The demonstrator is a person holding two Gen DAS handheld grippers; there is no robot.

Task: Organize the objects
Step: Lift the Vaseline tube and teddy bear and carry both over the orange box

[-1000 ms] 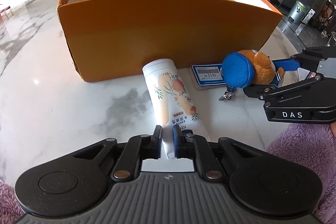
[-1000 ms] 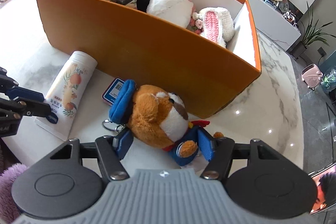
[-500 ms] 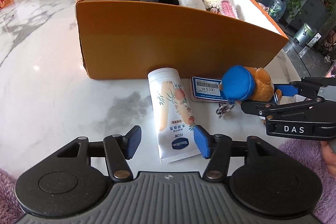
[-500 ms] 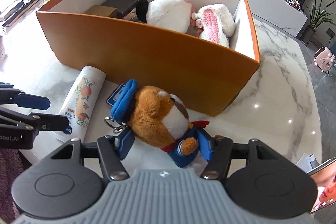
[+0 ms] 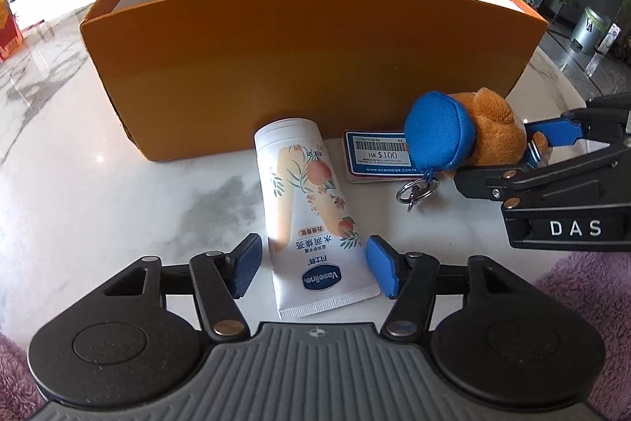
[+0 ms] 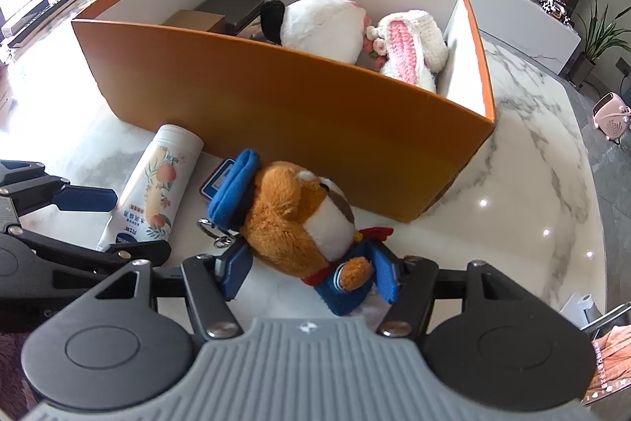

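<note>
Left gripper (image 5: 313,271): jaws, closed on the tube (image 5: 311,212) tail a second ago, are just opened; pads are now set apart either side of it, not pressing.

One orange box (image 6: 299,113), three plush toys, one lotion tube (image 5: 311,208), one price tag (image 5: 378,154), two small boxes inside

Potted plant (image 6: 595,38), pink heater (image 6: 611,117)
</note>
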